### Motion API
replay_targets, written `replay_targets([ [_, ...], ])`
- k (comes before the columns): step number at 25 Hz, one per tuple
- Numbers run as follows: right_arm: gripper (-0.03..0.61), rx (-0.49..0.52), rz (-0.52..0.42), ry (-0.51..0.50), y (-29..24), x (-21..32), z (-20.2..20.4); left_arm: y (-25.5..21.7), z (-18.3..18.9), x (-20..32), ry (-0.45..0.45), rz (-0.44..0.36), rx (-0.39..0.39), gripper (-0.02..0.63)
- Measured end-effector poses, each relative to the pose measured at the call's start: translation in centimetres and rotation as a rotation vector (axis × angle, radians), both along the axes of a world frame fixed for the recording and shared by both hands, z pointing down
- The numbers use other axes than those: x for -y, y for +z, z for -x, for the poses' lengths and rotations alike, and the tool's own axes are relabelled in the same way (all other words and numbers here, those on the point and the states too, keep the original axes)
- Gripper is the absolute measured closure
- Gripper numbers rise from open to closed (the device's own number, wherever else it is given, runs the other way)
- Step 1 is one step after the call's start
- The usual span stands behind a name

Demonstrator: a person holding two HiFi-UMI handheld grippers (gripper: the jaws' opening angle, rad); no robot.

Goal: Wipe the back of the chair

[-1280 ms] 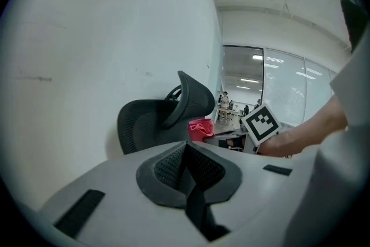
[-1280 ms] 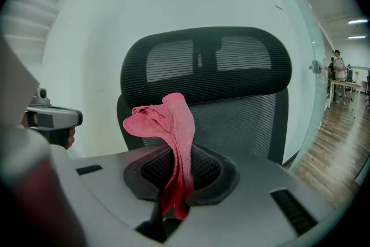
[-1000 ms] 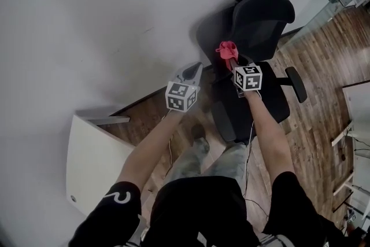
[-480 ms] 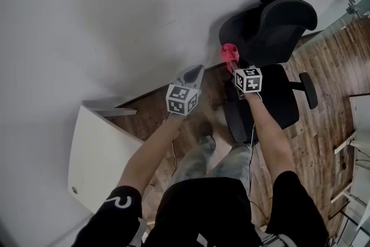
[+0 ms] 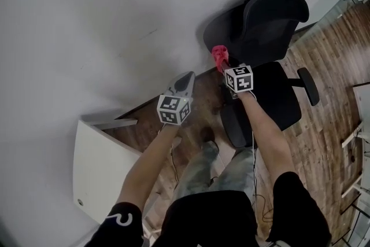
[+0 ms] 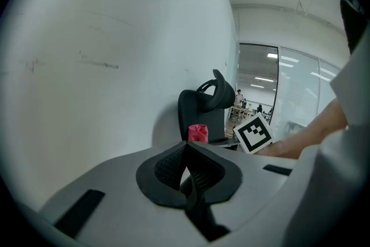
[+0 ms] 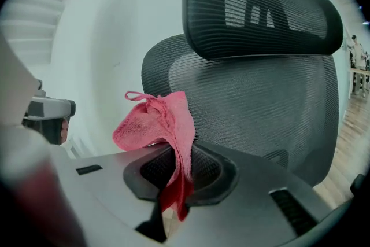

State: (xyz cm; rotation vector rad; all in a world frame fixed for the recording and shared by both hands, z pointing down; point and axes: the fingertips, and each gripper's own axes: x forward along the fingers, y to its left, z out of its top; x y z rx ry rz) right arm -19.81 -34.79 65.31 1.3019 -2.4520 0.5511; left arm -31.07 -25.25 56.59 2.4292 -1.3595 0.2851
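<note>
Cloth (image 7: 153, 124) pinched in the right tongs (image 7: 176, 154) hides part of the chair back (image 7: 260, 107); left tongs (image 6: 186, 150) sit pressed together.

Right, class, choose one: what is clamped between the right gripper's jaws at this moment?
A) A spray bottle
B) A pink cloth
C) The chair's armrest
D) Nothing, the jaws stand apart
B: in the right gripper view, the right gripper has its jaws shut on a pink cloth, which bunches up above them in front of the mesh back of the chair.
</note>
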Motion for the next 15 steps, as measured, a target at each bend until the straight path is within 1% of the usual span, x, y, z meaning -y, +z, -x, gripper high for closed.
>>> replay_targets([
  [7, 0.505, -0.009, -0.017, -0.096, 0.3, 0.3, -1.1, 0.6, -2.5, 1.1, -0.072, 0.004, -0.001, 0.589],
  [15, 0.505, -0.005, -0.011, -0.115, 0.8, 2.4, -5.6, 1.1, -8.2, 1.1, -0.133, 0.003, 0.001, 0.589],
])
